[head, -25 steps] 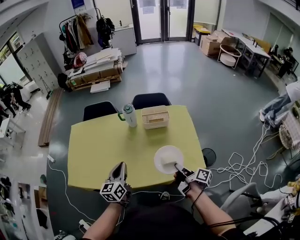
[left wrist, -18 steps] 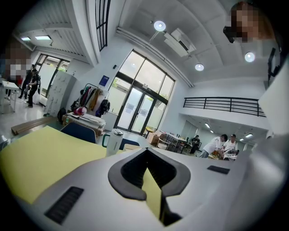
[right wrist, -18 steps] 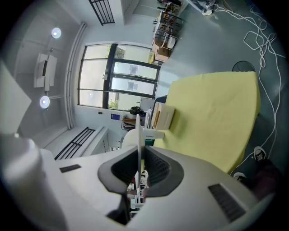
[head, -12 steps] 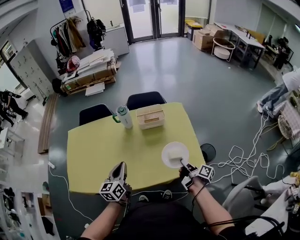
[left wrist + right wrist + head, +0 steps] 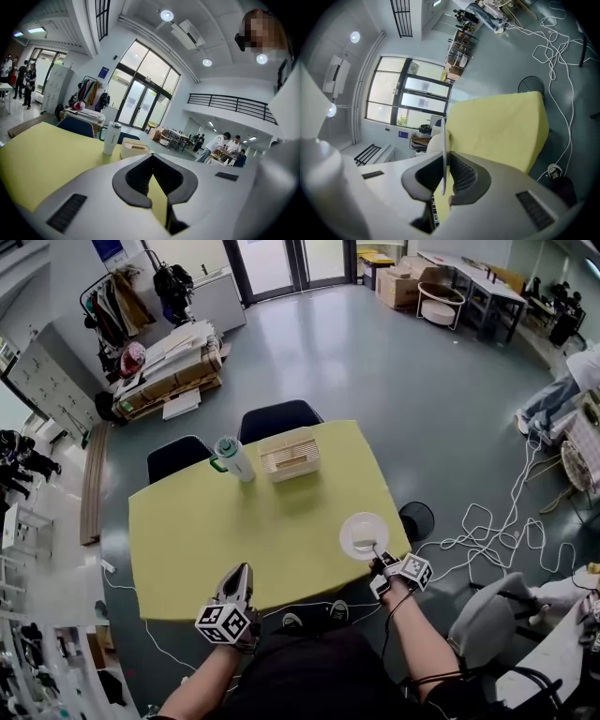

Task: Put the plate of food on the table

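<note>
Clamping the near rim, the right gripper (image 5: 380,557) holds the plate (image 5: 365,532), which stretches straight ahead of its jaws over the table (image 5: 234,521) corner just in front. Whether it touches the top yet, I can't tell! From here the move looks like a short drop straight down, while the left gripper (image 5: 238,574), jaws together and empty, hangs well off to the side.
</note>
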The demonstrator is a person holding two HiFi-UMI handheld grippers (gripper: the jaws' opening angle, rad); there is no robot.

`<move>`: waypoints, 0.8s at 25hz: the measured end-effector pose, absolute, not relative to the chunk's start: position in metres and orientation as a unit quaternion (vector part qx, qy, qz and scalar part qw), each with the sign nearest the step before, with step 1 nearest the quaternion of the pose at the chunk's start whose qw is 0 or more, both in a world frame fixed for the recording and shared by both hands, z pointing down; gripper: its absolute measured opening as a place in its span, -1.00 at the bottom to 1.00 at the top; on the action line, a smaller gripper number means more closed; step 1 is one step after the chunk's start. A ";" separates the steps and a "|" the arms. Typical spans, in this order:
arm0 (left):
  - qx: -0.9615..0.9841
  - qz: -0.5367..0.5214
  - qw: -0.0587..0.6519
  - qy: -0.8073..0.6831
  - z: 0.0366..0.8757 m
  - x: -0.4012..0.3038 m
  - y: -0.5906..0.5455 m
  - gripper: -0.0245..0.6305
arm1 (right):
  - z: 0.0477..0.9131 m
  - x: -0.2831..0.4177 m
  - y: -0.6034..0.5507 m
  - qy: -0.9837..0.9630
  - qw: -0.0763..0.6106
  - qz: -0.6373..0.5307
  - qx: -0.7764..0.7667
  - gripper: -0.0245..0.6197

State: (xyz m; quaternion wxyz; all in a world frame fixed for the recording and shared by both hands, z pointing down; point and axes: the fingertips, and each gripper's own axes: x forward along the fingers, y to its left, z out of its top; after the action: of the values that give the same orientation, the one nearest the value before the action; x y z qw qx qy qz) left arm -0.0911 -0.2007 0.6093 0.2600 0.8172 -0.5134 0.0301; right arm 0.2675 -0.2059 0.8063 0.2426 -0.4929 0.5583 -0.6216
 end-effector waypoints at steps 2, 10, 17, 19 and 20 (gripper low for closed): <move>0.816 0.034 0.263 -0.513 0.612 -0.087 -0.201 -0.90 | 0.824 0.276 -0.204 0.551 0.238 -0.627 -0.497 -0.83; 0.808 0.042 0.283 -0.515 0.625 -0.078 -0.200 -0.90 | 0.878 0.291 -0.194 0.520 0.229 -0.646 -0.510 -0.83; 0.802 0.050 0.285 -0.523 0.631 -0.069 -0.206 -0.90 | 0.898 0.299 -0.202 0.504 0.226 -0.656 -0.514 -0.82; 0.802 0.048 0.287 -0.522 0.631 -0.065 -0.211 -0.90 | 0.901 0.297 -0.206 0.502 0.222 -0.659 -0.515 -0.83; 0.802 0.048 0.288 -0.521 0.631 -0.063 -0.213 -0.90 | 0.903 0.297 -0.207 0.499 0.219 -0.661 -0.517 -0.82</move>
State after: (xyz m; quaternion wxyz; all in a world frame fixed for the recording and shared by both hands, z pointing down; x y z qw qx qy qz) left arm -0.0630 -0.2126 0.6314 0.2876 0.8020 -0.5214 0.0479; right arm 0.2965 -0.2071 0.9030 0.2186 -0.5165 0.4987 -0.6608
